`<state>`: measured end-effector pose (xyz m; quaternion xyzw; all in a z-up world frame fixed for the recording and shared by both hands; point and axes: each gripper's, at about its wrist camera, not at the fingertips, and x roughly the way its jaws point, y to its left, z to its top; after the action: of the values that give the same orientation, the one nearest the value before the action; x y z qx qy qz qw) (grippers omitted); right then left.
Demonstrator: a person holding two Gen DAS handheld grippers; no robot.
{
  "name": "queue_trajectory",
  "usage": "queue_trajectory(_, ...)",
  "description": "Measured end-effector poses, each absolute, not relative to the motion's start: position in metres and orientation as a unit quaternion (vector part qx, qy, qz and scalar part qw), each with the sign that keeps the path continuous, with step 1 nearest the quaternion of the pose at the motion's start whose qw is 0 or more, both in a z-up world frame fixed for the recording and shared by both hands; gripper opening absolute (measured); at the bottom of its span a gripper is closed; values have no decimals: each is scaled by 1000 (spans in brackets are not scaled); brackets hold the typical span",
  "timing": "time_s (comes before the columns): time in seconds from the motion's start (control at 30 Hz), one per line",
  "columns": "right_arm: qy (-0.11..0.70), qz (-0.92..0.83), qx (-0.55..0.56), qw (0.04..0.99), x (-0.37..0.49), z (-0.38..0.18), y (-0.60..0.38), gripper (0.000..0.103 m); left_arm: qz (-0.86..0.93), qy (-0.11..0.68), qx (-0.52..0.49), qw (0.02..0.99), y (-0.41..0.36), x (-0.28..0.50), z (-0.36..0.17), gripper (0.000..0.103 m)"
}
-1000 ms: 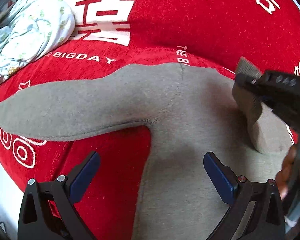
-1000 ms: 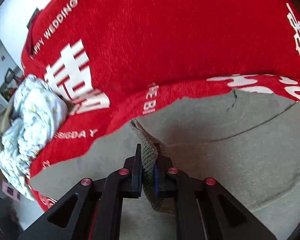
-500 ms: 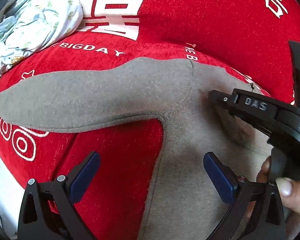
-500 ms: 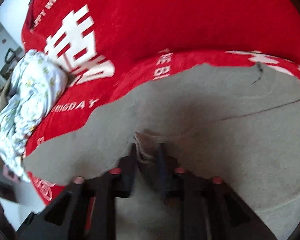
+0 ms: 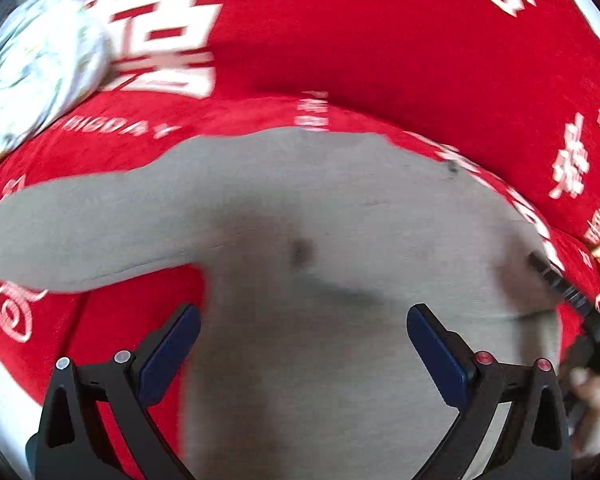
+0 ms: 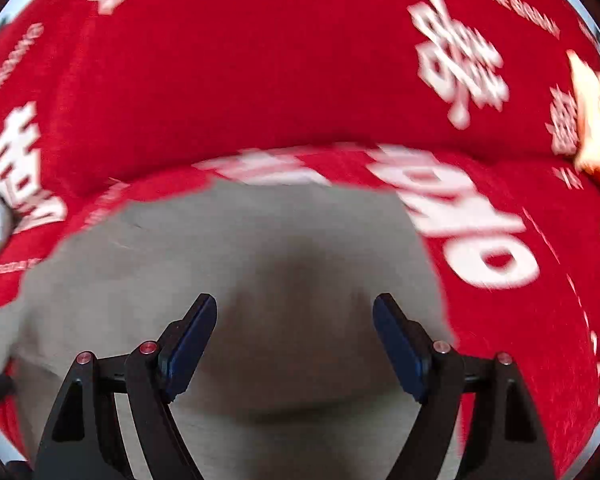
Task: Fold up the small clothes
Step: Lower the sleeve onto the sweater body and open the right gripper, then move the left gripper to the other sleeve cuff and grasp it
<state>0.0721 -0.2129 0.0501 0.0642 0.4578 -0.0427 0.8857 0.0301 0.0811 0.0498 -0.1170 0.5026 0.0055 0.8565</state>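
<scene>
Left wrist view: grey garment is lying flat on the red printed cloth, body running toward the camera, one sleeve stretching out to the picture's left. Left claw is hovering released, nothing between its pads, straddling the body's left edge just below the armpit. Right claw is opening, jaws spreading wide over the garment's right side with only flat fabric beneath, nothing pinched. In the left view it is showing as a black tip at the right edge, a blurred hand behind it.

Key relation, as I read it: the loose sleeve's long axis is running sideways, away from the body, and its root is sitting just ahead-left of the left claw. So the left hand is looking nearer for that fold. A crumpled floral garment is sitting far left, well apart.
</scene>
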Motion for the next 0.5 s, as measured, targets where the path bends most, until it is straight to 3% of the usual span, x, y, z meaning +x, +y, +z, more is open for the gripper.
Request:
queue_trajectory(0.07, 482, -26, 69, 873, 72, 32, -219, 83, -25, 500, -98, 860, 51, 42, 52, 103)
queue_trajectory(0.1, 464, -21, 41, 885, 69, 31, -212, 88, -31, 501, -88, 860, 40, 47, 51, 103)
queue_trajectory(0.13, 465, -5, 25, 885, 70, 28, -204, 100, -37, 502, -80, 860, 28, 53, 49, 103)
queue_trajectory(0.17, 471, 9, 15, 882, 71, 26, -198, 103, -40, 505, -69, 860, 14, 61, 45, 103)
queue_trajectory(0.33, 472, 32, 5, 881, 82, 25, -192, 103, -4, 534, -4, 846, -21, 88, 10, 103)
queue_trajectory(0.5, 464, 33, 5, 885, 82, 23, -190, 103, 6, 512, 8, 859, -14, 78, 8, 103)
